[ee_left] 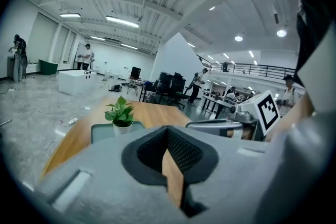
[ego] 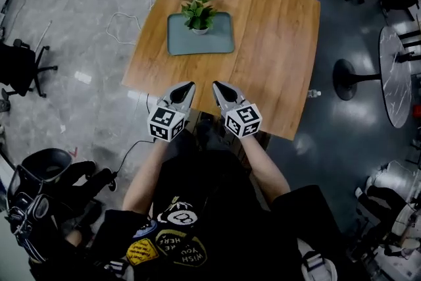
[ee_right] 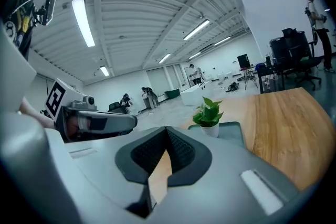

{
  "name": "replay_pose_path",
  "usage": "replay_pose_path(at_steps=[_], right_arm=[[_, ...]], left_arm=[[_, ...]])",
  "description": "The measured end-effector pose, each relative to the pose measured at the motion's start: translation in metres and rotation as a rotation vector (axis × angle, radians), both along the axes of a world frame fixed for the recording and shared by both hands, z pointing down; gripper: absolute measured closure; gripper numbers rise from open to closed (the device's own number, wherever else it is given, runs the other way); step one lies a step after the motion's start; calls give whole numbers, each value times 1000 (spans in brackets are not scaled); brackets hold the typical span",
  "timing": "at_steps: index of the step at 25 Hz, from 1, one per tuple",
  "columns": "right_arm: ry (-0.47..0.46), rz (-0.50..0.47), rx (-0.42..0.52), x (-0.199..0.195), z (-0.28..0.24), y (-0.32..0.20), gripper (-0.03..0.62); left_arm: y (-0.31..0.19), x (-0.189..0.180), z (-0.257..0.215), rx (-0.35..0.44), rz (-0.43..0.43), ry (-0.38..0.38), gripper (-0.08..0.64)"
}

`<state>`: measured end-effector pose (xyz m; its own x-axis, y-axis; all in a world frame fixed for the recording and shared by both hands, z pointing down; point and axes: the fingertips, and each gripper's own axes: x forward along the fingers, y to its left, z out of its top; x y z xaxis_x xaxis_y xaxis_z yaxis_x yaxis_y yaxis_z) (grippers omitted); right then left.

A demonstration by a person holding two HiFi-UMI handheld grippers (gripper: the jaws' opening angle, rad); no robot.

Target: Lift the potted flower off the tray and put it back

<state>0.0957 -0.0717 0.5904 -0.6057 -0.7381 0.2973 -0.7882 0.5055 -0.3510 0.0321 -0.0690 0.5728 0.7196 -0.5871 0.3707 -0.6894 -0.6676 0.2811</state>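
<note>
One small plant (ego: 198,10) with green leaves stood in a white pot (ego: 200,30) on the one grey-green tray (ego: 220,41). It was in the upper middle of the frame, on the one wooden table (ego: 279,49). Two grippers were at the frame's middle, the left gripper (ego: 190,85) and the right gripper (ego: 216,85), both with jaws pressed together and holding nothing.

Grey left tool (ego: 190,84) and right tool (ego: 216,84) bear marker cubes (ego: 166,124); black shirt (ego: 200,197), seemingly patched.
</note>
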Motion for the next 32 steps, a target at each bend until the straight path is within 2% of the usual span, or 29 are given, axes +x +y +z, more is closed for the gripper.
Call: replay_pose_path(at_steps=[5, 8, 9, 12, 16, 19, 20, 25, 28, 29, 32], right_arm=[[9, 14, -42, 1, 61, -74, 591], [53, 14, -71, -3, 112, -114, 589], [73, 21, -79, -4, 130, -129, 560], [137, 52, -105, -4, 179, -177, 340], [244, 109, -48, 2, 214, -249, 232], [269, 99, -41, -4, 236, -281, 77], [272, 80, -43, -8, 243, -288, 47], [250, -11, -3, -31, 249, -313, 18], [243, 21, 10, -34, 257, -322, 21], [243, 42, 13, -35, 258, -323, 57], [259, 70, 20, -37, 255, -322, 63]], left_arm=[[-56, 0, 55, -55, -18, -42, 563], [-85, -11, 76, -90, -49, -54, 563], [-93, -14, 80, -98, -61, -49, 563], [-114, -22, 84, -111, -89, -29, 563], [-131, -35, 88, -115, -116, -2, 563], [-124, -50, 100, -131, -138, 6, 563], [-121, -54, 104, -140, -144, 10, 563], [-113, -58, 116, -192, -121, 38, 563], [-103, -61, 127, -208, -112, 35, 563], [-101, -64, 130, -208, -114, 30, 563], [-101, -69, 130, -214, -119, 24, 563]])
